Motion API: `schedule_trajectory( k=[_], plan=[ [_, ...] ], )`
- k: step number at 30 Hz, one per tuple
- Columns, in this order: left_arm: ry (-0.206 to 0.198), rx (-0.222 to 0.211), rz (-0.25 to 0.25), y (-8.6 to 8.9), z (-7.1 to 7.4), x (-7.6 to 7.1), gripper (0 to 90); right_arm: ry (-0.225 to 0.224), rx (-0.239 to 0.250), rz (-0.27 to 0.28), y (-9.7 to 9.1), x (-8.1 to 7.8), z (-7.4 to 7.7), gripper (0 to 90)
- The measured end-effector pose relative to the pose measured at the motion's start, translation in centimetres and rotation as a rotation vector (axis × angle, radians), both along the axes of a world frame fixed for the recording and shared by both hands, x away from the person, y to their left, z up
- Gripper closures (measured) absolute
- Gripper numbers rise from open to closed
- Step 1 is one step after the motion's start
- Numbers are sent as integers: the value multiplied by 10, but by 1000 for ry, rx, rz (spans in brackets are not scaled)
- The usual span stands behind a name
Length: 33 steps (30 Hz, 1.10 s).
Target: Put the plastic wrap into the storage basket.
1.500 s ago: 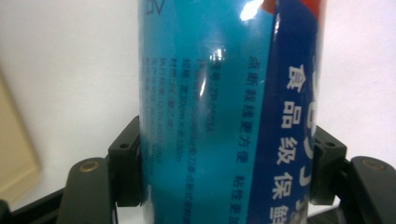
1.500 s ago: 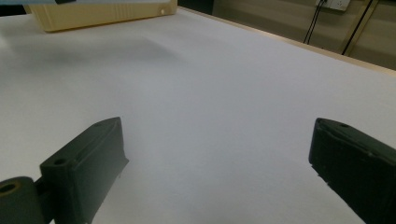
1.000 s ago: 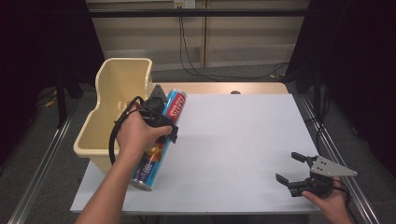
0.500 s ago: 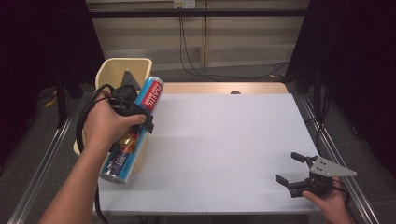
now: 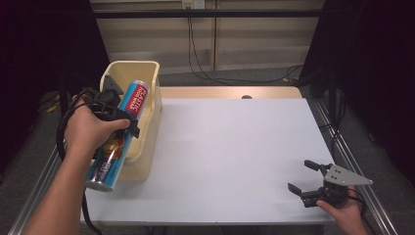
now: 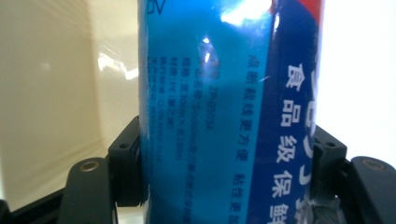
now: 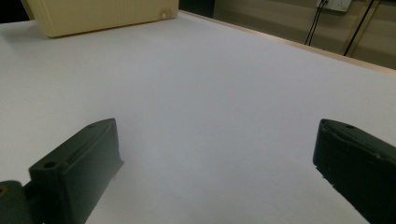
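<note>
From the high view, I've got the left hand-held gripper (image 5: 119,119) clamped around a long blue tube (image 5: 119,137) over at the left side of the counter (image 5: 230,152). The tube is a slim cylinder, mostly blue, with a red-and-white label band toward its far end and a silvery round cap at the near end. It's tilted, far end up and angled over the cream plastic bin (image 5: 147,93), near end hanging past the bin's near left corner. My left hand (image 5: 90,129) wraps the gripper body, cable looping off to the left.

The right hand-held gripper (image 5: 301,178) sits low at the near right corner of the counter, jaws spread wide with nothing between them, well apart from the tube and the bin.

Left gripper view: the tube (image 6: 229,112) runs straight up between the two black jaws, both pressed against its sides. Glossy blue wrap, small printed text on the lighter blue panel, bigger white characters on the darker blue stripe, a bit of red at the top. Cream bin wall (image 6: 56,93) just behind it on the left.

Right gripper view: both jaws wide apart over bare white counter (image 7: 210,102), bin (image 7: 102,14) at the far left.
</note>
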<state>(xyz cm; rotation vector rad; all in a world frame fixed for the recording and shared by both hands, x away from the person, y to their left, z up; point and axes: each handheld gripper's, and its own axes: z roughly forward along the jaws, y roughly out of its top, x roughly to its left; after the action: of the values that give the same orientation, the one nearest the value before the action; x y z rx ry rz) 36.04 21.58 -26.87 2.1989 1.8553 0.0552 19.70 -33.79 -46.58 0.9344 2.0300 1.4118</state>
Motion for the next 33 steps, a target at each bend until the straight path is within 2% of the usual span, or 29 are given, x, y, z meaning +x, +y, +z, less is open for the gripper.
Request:
schedule_trajectory(
  k=[8, 12, 17, 19, 23, 28, 33],
  plan=[
    [-2, 12, 30, 13, -11, 11, 320, 0, -1, 0, 0, 0, 0, 3],
    [9, -5, 50, 18, -20, 16, 320, 0, -1, 1, 0, 0, 0, 3],
    [8, 6, 62, 17, -22, 20, 319, 4, -4, 2, 1, 0, -1, 3],
    [10, -7, 66, 18, -24, 22, 319, 3, -4, 2, 1, 0, -1, 3],
    [16, 1, 65, 17, -25, 23, 319, 3, -4, 5, 1, 0, -1, 3],
    [38, -2, 90, 17, -25, 26, 318, 3, -5, 9, 1, 0, -1, 3],
    [39, -7, 103, 18, -28, 28, 318, 4, -7, 9, 1, 0, -1, 4]
  ],
)
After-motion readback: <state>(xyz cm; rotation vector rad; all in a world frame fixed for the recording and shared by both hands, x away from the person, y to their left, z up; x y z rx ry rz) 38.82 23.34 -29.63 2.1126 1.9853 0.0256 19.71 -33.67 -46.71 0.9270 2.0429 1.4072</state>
